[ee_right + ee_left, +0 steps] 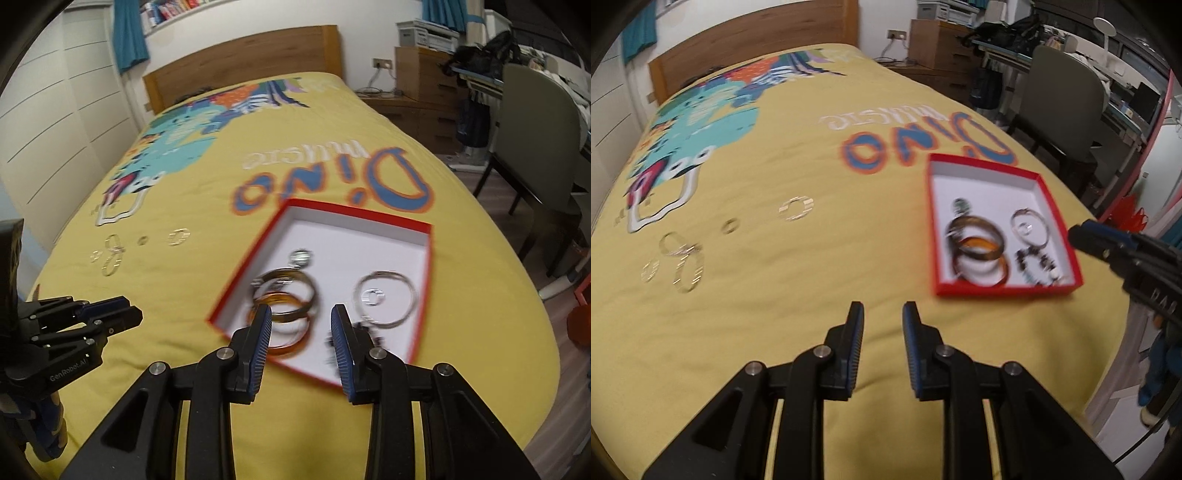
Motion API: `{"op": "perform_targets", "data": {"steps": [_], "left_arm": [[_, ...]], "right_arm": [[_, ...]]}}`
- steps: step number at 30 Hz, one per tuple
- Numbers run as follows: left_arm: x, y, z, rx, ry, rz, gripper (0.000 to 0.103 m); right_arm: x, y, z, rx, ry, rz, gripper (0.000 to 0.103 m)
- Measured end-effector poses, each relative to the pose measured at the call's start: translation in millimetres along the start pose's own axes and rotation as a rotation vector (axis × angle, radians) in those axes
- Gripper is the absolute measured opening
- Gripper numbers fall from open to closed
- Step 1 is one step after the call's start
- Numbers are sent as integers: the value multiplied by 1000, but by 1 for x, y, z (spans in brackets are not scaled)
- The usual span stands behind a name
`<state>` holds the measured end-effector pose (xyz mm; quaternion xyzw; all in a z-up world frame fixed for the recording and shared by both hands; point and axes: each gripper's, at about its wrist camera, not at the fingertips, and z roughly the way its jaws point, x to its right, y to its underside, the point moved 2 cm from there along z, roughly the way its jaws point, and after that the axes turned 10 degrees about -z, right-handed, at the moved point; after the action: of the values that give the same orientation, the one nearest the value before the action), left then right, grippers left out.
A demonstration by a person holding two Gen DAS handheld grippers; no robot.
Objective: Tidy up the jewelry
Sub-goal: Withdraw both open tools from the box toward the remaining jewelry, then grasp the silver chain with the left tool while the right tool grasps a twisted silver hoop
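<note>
A red box (1057, 206) with a white inside lies on the yellow bedspread; it also shows in the right wrist view (421, 325). In it lie brown and amber bangles (979, 251) (286, 306), a silver bangle (1030, 229) (388, 302), a small ring (371, 297), a dark bead bracelet (1038, 266) and a green pendant (961, 205). Several silver rings and bangles (683, 266) (110, 258) lie loose on the bed at left. My left gripper (882, 314) is open and empty above the bedspread. My right gripper (301, 317) is open and empty over the box's near edge.
The wooden headboard (240, 62) is at the far end. A grey chair (1067, 99) and a cluttered desk stand right of the bed. A wooden nightstand (421, 74) is at the back right. The left gripper shows at the left edge in the right wrist view (122, 314).
</note>
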<state>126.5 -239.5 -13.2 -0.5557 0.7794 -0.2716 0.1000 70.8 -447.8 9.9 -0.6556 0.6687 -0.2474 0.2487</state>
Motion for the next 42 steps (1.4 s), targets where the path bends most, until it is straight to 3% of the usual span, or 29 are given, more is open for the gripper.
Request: {"op": "perform_targets", "data": {"steps": [6, 9, 11, 20, 23, 31, 35, 39, 42], "left_arm": [[-61, 19, -27, 20, -47, -74, 22], [-91, 26, -37, 36, -68, -119, 33], [-111, 31, -41, 41, -76, -151, 34], [-181, 38, -42, 50, -112, -268, 35], [-195, 36, -36, 51, -109, -295, 42], [-233, 10, 0, 49, -61, -400, 48], [-250, -20, 27, 43, -48, -452, 49], [-258, -46, 55, 39, -52, -461, 49], [-258, -64, 77, 29, -57, -450, 49]], "right_arm": [[-47, -5, -8, 19, -49, -36, 33], [-69, -8, -10, 24, -70, -58, 33], [-83, -11, -9, 24, -85, -73, 33], [-134, -24, 16, -1, -139, -143, 33], [-146, -27, 30, -15, -156, -155, 33], [-165, -40, 82, -59, -185, -152, 37], [-168, -51, 114, -78, -191, -148, 39], [-170, -66, 143, -86, -201, -141, 41], [-170, -78, 163, -85, -202, -130, 49]]}}
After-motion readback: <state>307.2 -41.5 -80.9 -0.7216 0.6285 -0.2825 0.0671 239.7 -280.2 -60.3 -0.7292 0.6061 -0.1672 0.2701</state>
